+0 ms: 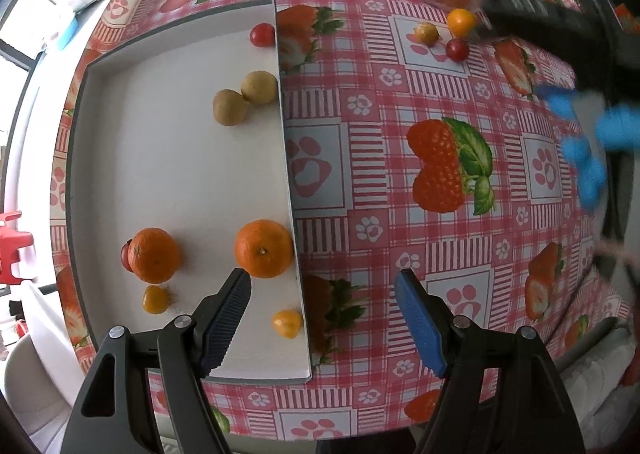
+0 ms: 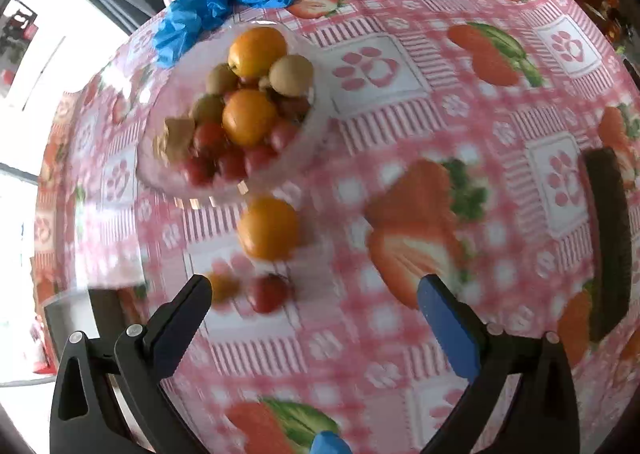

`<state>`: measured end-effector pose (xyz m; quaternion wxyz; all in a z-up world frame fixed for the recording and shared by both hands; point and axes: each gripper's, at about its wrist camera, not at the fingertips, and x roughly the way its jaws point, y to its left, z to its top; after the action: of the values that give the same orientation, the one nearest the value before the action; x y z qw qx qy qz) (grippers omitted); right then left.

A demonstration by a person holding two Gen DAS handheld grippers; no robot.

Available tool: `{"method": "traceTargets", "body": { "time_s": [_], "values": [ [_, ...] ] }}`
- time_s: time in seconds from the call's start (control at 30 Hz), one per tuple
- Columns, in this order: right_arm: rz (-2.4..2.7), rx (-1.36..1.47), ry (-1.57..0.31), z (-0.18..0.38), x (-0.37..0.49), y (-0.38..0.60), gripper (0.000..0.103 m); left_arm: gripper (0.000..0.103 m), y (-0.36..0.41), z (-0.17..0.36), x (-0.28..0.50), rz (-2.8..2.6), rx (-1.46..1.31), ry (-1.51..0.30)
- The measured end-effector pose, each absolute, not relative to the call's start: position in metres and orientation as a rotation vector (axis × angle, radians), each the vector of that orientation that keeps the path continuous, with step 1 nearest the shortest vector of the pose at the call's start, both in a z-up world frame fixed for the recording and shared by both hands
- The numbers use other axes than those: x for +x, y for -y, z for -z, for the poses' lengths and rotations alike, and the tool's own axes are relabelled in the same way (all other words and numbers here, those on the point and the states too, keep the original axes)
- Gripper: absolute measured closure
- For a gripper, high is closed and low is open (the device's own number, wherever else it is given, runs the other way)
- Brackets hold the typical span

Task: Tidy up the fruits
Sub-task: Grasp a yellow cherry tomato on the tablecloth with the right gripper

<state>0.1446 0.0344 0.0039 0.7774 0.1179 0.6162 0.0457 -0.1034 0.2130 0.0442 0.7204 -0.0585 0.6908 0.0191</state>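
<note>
While the left gripper (image 1: 323, 290) idles empty and spread over the tray (image 1: 180, 157), the right gripper (image 2: 314, 298), also spread and empty, is nearer the loose orange (image 2: 269, 229) just ahead.

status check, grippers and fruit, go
Left gripper open, empty, over tray edge. Right gripper open, empty, near loose orange and tomato. Bowl still full. Nothing blocking.

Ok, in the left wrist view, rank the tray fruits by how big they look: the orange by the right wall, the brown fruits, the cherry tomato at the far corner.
1. orange, though nearest the camera
2. brown fruits, alike
3. cherry tomato, farthest away
</note>
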Motion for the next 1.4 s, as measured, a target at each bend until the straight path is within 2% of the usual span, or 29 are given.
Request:
{"method": "traceTargets", "body": {
  "time_s": [0.2, 0.67, 0.93, 1.07, 1.2, 1.27, 1.37, 1.4],
  "values": [
    [-0.151, 0.106, -1.350, 0.008, 0.145, -0.081, 0.000, 0.027, -0.212, -0.043, -0.114, -0.049, -0.121, -1.536],
    [-0.186, 0.019, -1.424, 0.020, 0.056, -0.031, 0.000, 0.027, -0.207, -0.039, -0.093, -0.020, -0.126, -1.525],
    [-0.166, -0.101, -1.374, 0.032, 0.018, -0.033, 0.000, 0.027, -0.199, -0.035, -0.090, -0.020, -0.124, -1.535],
    [-0.194, -0.111, -1.464, 0.033, 0.034, -0.039, 0.001, 0.027, -0.198, -0.036, -0.094, -0.018, -0.129, -1.534],
    [-0.255, -0.005, -1.358, 0.011, 0.058, -0.051, 0.002, 0.027, -0.197, -0.038, -0.097, -0.011, -0.129, -1.522],
    [-0.287, 0.016, -1.346, 0.008, 0.071, -0.065, 0.006, 0.027, -0.196, -0.039, -0.098, -0.012, -0.131, -1.523],
    [-0.314, 0.009, -1.353, 0.013, 0.084, -0.086, 0.018, 0.027, -0.203, -0.041, -0.104, -0.019, -0.138, -1.528],
    [-0.323, 0.008, -1.369, 0.018, 0.085, -0.092, 0.025, 0.027, -0.207, -0.045, -0.107, -0.022, -0.138, -1.529]
  ]
}}
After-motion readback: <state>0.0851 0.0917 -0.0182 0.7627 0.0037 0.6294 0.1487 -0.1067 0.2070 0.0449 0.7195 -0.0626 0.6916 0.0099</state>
